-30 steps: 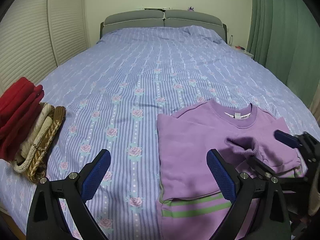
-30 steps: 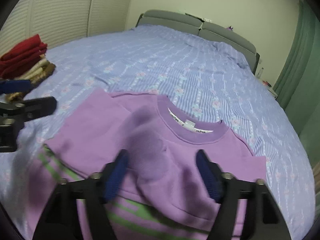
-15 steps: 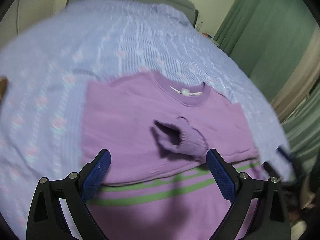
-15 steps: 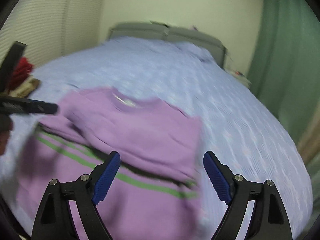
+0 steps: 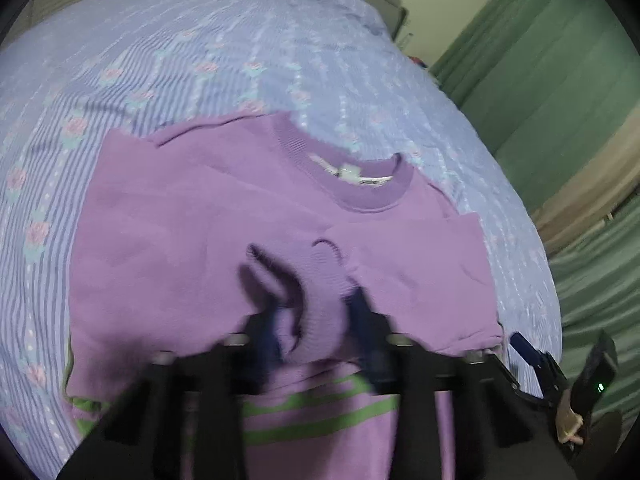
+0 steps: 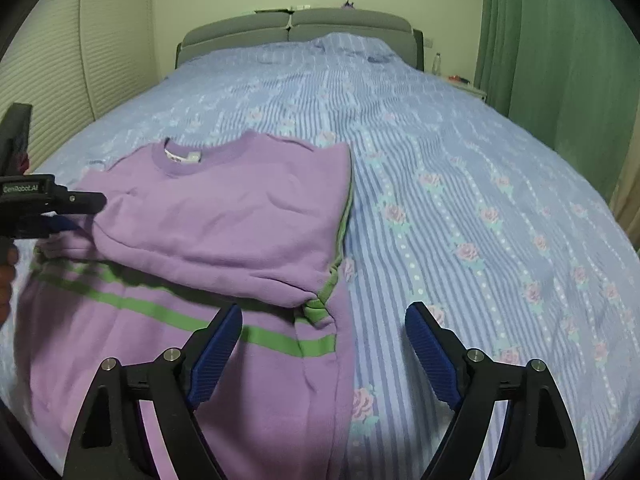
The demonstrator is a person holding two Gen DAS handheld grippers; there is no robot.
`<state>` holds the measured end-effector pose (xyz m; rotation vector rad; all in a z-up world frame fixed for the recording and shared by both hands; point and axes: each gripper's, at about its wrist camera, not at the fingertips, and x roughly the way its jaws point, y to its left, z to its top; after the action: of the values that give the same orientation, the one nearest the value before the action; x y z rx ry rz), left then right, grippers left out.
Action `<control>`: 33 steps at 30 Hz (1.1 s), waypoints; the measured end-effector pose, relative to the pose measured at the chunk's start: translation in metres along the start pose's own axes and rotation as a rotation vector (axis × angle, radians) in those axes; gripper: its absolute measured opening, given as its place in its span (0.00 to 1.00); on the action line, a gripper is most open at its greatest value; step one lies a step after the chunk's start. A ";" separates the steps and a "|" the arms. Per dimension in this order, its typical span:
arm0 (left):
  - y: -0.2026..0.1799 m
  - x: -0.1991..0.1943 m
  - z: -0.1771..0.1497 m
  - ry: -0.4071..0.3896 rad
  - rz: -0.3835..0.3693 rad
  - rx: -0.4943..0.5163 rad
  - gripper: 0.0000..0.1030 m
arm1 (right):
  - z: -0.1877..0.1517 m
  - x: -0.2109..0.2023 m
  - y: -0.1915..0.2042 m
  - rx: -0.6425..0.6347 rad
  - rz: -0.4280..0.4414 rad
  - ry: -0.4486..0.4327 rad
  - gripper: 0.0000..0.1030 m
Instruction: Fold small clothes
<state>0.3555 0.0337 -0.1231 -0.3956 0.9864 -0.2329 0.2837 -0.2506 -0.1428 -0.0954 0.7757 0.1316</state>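
A purple sweater (image 5: 200,240) with green stripes lies on the bed, its sleeves folded in over the chest. My left gripper (image 5: 316,320) is blurred. Its jaws are closing on the ribbed sleeve cuff (image 5: 324,280), which bunches up between the pads. In the right wrist view that gripper (image 6: 76,210) comes in from the sweater's (image 6: 224,216) left side. My right gripper (image 6: 326,340) hovers over the sweater's lower right edge, jaws wide and closing slightly. Only the hem edge and the sheet lie between its pads, untouched. Its blue pad (image 5: 524,346) shows at the sweater's right corner.
The bed (image 6: 480,200) has a blue striped sheet with roses stretching far and right of the sweater. A grey headboard (image 6: 296,28) stands at the back and green curtains (image 6: 560,60) hang along the right. A person's hand (image 6: 6,276) shows at the left edge.
My left gripper came down over the sweater's middle and closed from wide open onto the cuff. My right gripper swung to the sweater's right edge, still wide. The red clothes pile left view.
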 end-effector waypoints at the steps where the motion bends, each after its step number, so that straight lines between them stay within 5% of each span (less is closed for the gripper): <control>1: -0.003 -0.004 0.001 -0.018 0.002 0.020 0.17 | 0.000 0.003 -0.001 0.002 0.003 0.006 0.79; 6: -0.004 -0.032 0.003 -0.134 -0.052 0.056 0.15 | 0.005 0.009 -0.009 0.033 -0.020 0.001 0.75; 17: 0.018 -0.003 -0.017 -0.071 0.076 0.118 0.13 | -0.010 0.005 -0.032 0.100 -0.093 0.056 0.75; 19: 0.010 -0.014 -0.018 -0.091 0.129 0.169 0.26 | -0.012 -0.008 -0.033 0.105 -0.095 0.053 0.75; 21: 0.003 -0.033 -0.025 -0.121 0.220 0.217 0.59 | -0.012 -0.027 -0.031 0.102 -0.121 0.038 0.75; 26: -0.003 -0.090 -0.057 -0.204 0.315 0.252 0.65 | -0.016 -0.084 -0.014 0.069 -0.093 -0.042 0.75; 29: 0.003 -0.122 -0.083 -0.230 0.250 0.208 0.75 | -0.025 -0.114 0.000 0.042 -0.080 -0.088 0.75; 33: 0.021 -0.144 -0.125 -0.222 0.245 0.163 0.76 | -0.047 -0.138 0.008 0.061 -0.025 -0.109 0.75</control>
<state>0.1733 0.0781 -0.0828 -0.1452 0.7820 -0.0448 0.1530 -0.2599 -0.0794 -0.0394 0.6693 0.0887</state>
